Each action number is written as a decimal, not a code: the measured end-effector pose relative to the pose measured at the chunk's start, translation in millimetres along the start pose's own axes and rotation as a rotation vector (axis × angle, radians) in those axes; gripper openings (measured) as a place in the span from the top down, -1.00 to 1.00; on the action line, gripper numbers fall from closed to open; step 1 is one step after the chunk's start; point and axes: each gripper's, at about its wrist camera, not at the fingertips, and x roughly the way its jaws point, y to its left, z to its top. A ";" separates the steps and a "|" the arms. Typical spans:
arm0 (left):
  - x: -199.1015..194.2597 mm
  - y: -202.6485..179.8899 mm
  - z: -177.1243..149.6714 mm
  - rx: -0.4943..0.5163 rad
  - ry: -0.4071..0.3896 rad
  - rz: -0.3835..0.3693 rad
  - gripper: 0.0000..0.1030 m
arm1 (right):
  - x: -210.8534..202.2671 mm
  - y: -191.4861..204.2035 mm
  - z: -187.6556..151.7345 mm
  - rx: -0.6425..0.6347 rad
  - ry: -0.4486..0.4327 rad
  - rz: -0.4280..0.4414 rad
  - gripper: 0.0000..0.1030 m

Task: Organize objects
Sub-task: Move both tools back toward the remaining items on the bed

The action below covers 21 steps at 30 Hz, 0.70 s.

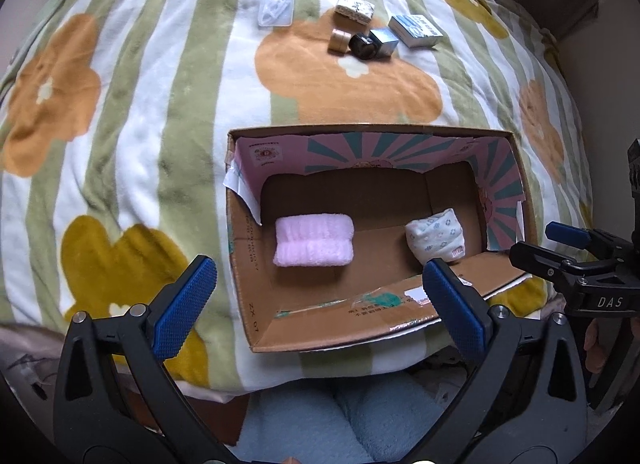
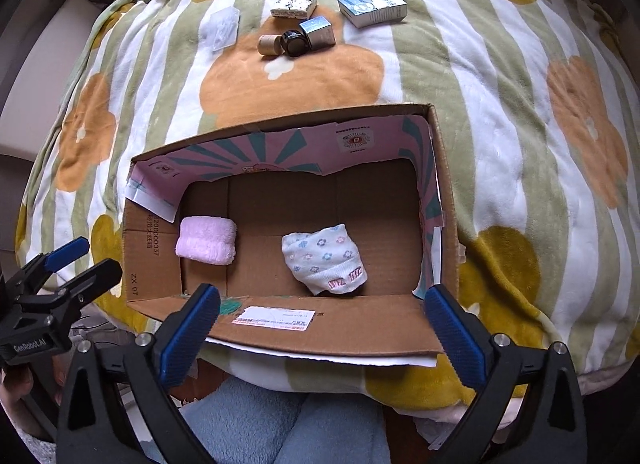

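Observation:
An open cardboard box (image 1: 248,272) (image 2: 444,200) sits on a flowered blanket. Inside lie a folded pink towel (image 1: 314,240) (image 2: 207,240) at the left and a folded white flower-print cloth (image 1: 436,236) (image 2: 324,260) at the right. My left gripper (image 1: 320,304) is open and empty, held above the box's near edge. My right gripper (image 2: 320,324) is open and empty, also at the box's near edge. Each gripper shows in the other's view, the right (image 1: 560,248) and the left (image 2: 68,260).
Beyond the box on the blanket lie a clear plastic case (image 1: 276,4) (image 2: 222,28), a patterned small box (image 1: 354,6) (image 2: 293,4), a tan cylinder (image 1: 339,40) (image 2: 269,44), a black jar (image 1: 362,44) (image 2: 295,42), a silver cube box (image 1: 384,40) (image 2: 318,30) and a blue-white carton (image 1: 416,28) (image 2: 372,6).

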 end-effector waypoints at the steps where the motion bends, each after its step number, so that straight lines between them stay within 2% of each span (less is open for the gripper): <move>1: -3.0 0.7 2.4 0.000 -0.003 0.001 -0.99 | -2.4 0.6 0.2 0.001 -0.003 -0.001 -0.98; 11: -31.3 7.1 22.1 -0.021 -0.045 -0.021 -0.99 | -23.8 2.5 10.2 0.021 -0.005 0.017 -0.98; 21: -64.8 11.8 60.9 -0.040 -0.153 0.017 -0.99 | -56.0 2.4 39.4 0.018 -0.074 0.033 -0.98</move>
